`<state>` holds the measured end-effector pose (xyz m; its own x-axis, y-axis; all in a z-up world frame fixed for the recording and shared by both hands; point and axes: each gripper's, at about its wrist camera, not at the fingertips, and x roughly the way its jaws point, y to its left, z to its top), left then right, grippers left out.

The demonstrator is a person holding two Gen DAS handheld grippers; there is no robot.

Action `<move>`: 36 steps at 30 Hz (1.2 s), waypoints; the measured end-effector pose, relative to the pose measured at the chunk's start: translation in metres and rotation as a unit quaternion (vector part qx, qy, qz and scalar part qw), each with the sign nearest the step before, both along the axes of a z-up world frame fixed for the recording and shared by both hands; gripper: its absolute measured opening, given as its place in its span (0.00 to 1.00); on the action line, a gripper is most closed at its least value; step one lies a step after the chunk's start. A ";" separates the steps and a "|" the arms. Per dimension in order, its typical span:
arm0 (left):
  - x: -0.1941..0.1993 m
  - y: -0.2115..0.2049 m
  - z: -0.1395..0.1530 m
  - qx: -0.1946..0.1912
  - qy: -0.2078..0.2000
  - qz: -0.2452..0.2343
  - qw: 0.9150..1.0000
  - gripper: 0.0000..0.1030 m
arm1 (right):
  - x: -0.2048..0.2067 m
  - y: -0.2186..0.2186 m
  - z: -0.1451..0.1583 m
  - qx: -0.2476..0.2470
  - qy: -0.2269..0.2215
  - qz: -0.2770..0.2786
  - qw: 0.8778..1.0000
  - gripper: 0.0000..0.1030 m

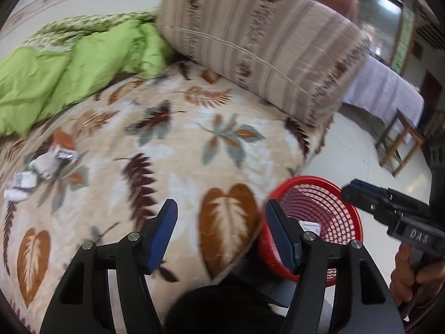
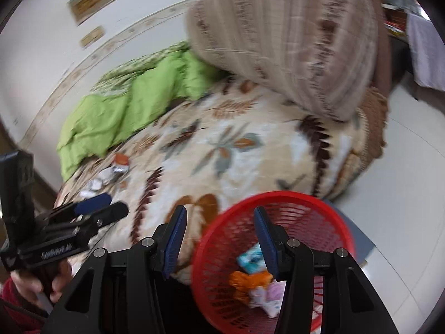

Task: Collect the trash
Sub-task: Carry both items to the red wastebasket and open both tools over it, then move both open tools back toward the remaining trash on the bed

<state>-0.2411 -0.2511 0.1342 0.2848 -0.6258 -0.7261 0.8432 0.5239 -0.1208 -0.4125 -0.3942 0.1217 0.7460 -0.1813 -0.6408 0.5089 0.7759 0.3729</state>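
Several scraps of white and orange trash (image 1: 52, 158) lie on the leaf-print bedspread (image 1: 178, 139) at the left; the right wrist view shows the same trash (image 2: 111, 175). A red mesh basket (image 1: 353, 208) stands on the floor at the bed's near corner. In the right wrist view the basket (image 2: 278, 193) holds an orange scrap (image 2: 247, 278), a teal packet (image 2: 250, 258) and a pale wrapper (image 2: 267, 297). My left gripper (image 1: 219, 208) is open over the bed's edge with nothing between its fingers. My right gripper (image 2: 220, 211) is open over the basket's rim, also holding nothing.
A crumpled green quilt (image 1: 69, 66) lies at the back left of the bed. A big striped folded blanket (image 1: 264, 44) fills the back right. Beyond the pale tiled floor (image 1: 350, 150) stand a cloth-covered table (image 1: 386, 89) and a wooden stool (image 1: 400, 144).
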 end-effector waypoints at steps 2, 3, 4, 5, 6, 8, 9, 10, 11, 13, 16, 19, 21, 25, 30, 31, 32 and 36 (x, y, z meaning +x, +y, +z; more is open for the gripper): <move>0.009 0.015 0.001 -0.002 -0.010 0.020 1.000 0.63 | 0.011 0.010 0.001 -0.006 0.003 0.015 1.000 0.51; 0.015 0.023 0.001 -0.002 -0.017 0.033 0.999 0.63 | 0.016 0.014 0.002 -0.003 0.002 0.023 1.000 0.51; 0.020 0.031 0.000 -0.001 -0.022 0.043 0.999 0.63 | 0.022 0.019 0.002 -0.001 0.003 0.031 1.000 0.51; 0.024 0.036 0.000 0.000 -0.023 0.051 0.998 0.63 | 0.028 0.024 0.004 -0.004 0.006 0.037 0.999 0.51; 0.029 0.044 -0.001 -0.001 -0.025 0.062 0.998 0.63 | 0.032 0.029 0.005 -0.009 0.007 0.041 0.999 0.51; 0.039 0.057 -0.001 -0.005 -0.023 0.081 0.996 0.63 | 0.040 0.040 0.008 -0.025 0.007 0.054 0.998 0.51; 0.044 0.065 -0.002 -0.006 -0.022 0.092 0.996 0.63 | 0.046 0.046 0.009 -0.031 0.010 0.061 0.998 0.51; 0.049 0.072 -0.002 -0.007 -0.021 0.101 0.995 0.63 | 0.050 0.051 0.009 -0.033 0.014 0.067 0.997 0.51; 0.053 0.078 -0.003 -0.007 -0.020 0.108 0.994 0.63 | 0.054 0.055 0.009 -0.034 0.015 0.071 0.997 0.51; 0.062 0.093 -0.005 -0.006 -0.021 0.125 0.992 0.63 | 0.060 0.063 0.008 -0.037 0.020 0.081 0.996 0.51; 0.071 0.110 -0.010 -0.003 -0.024 0.147 0.989 0.63 | 0.068 0.073 0.007 -0.031 0.021 0.095 0.995 0.51; 0.082 0.129 -0.017 0.000 -0.015 0.173 0.985 0.63 | 0.076 0.080 0.004 -0.021 0.027 0.112 0.993 0.51; 0.088 0.142 -0.020 -0.001 -0.009 0.191 0.982 0.63 | 0.083 0.085 0.001 -0.015 0.033 0.130 0.991 0.51; 0.097 0.169 -0.022 -0.001 -0.008 0.235 0.972 0.64 | 0.104 0.097 -0.007 -0.005 0.052 0.164 0.985 0.51; 0.115 0.209 -0.027 0.006 -0.004 0.294 0.956 0.67 | 0.138 0.107 -0.008 0.000 0.052 0.193 0.980 0.51; 0.119 0.217 -0.029 0.005 0.000 0.307 0.952 0.67 | 0.149 0.109 -0.007 0.003 0.051 0.200 0.978 0.51; 0.123 0.223 -0.030 0.004 0.004 0.317 0.949 0.67 | 0.158 0.112 -0.005 0.008 0.048 0.207 0.977 0.51; 0.143 0.247 -0.037 0.000 0.018 0.365 0.931 0.67 | 0.202 0.118 0.001 0.016 0.041 0.227 0.973 0.56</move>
